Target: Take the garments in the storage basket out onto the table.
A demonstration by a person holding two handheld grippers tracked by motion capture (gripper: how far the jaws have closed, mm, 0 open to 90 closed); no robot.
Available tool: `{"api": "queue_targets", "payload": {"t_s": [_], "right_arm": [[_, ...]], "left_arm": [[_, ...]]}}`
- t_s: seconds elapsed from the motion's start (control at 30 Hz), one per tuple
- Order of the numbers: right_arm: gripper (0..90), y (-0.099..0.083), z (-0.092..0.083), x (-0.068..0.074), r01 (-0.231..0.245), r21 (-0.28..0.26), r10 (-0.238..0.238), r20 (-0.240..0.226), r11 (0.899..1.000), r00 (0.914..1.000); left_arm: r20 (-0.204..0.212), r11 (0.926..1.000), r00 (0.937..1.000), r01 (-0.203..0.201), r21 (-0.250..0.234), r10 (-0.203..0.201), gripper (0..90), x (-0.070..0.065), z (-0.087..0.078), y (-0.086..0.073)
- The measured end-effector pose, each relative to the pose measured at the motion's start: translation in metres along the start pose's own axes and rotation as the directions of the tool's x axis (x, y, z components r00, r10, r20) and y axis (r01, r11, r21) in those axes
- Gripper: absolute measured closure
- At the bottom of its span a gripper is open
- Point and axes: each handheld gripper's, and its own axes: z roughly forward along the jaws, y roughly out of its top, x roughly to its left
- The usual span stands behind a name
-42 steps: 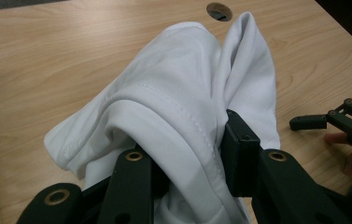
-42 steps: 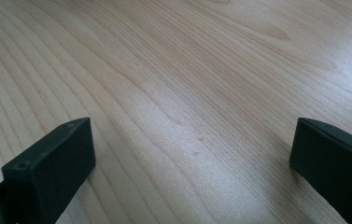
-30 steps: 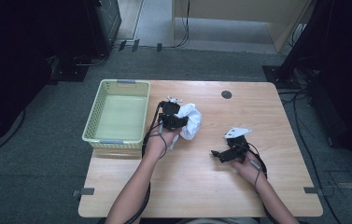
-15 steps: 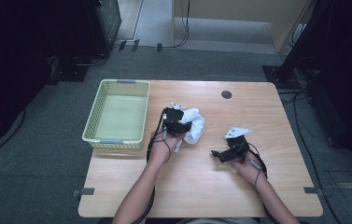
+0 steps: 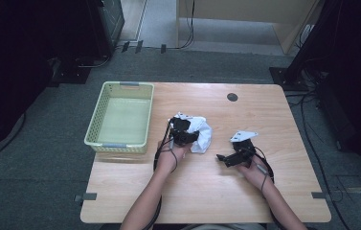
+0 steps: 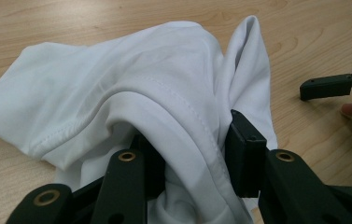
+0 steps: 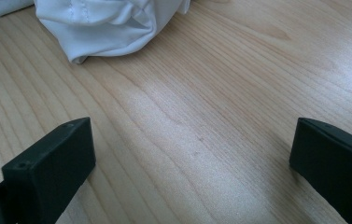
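Note:
A crumpled white cloth [image 5: 203,135] lies on the wooden table [image 5: 207,191] near its middle. My left gripper [image 5: 191,137] sits low at the cloth's left side. In the left gripper view a thick fold of the cloth [image 6: 141,70] runs between the jaws of my left gripper [image 6: 190,140], and more of it drapes over the left jaw. Those jaws have just been opening a little, with the fold still pressed between them. To the right, my right gripper [image 5: 222,160] rests near the table with its jaws wide apart. Bare wood lies between the jaws of my right gripper [image 7: 192,154], and the cloth [image 7: 103,23] lies beyond them.
A pale green mesh basket [image 5: 99,117] stands at the table's left side, holding nothing I can see. A dark round cable hole [image 5: 232,97] sits at the back of the table. Dark equipment and cables ring the floor around it.
My left hand has sunk toward the table with the cloth, and the bundle has spread a little on the wood. The right hand has stayed where it was.

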Motion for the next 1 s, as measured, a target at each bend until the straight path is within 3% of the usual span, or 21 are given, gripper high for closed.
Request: {"api": "queue_targets", "payload": {"t_s": [0.17,0.27,0.37,0.43,0.57,0.77,1.0], "right_arm": [[0.3,0.0,0.0,0.0,0.003,-0.001,-0.003,0.0,1.0,1.0],[0.2,0.0,0.0,0.0,0.003,0.0,-0.003,0.0,1.0,1.0],[0.3,0.001,0.001,0.0,0.0,0.0,0.0,-0.003,1.0,1.0],[0.3,0.001,0.001,0.0,-0.002,0.001,0.002,-0.002,1.0,1.0],[2.5,0.001,0.001,0.001,-0.012,-0.004,0.012,0.008,1.0,0.9999],[9.8,0.0,-0.001,0.001,-0.023,-0.019,0.023,0.019,1.0,0.9996],[16.3,0.005,-0.005,0.005,-0.016,-0.017,0.016,0.02,1.0,0.9997]], "left_arm": [[-0.004,0.9997,0.9997,-0.025,-0.006,0.025,58.8,0.0,0.002,-0.004],[0.008,0.9995,0.9996,-0.026,-0.015,0.026,48.9,0.001,0.002,-0.006],[-0.002,0.9982,0.9983,-0.059,-0.014,0.058,40.4,-0.001,0.003,-0.007],[-0.006,0.9975,0.9976,-0.07,-0.013,0.07,39.3,-0.002,0.002,-0.007],[0.011,0.9977,0.9978,-0.064,-0.021,0.065,31.0,-0.001,0.0,-0.007],[0.001,0.9968,0.9974,-0.071,-0.036,0.072,28.3,0.002,-0.005,-0.006],[-0.01,0.9926,0.9937,-0.112,-0.047,0.112,25.3,0.001,-0.011,-0.008]]}}
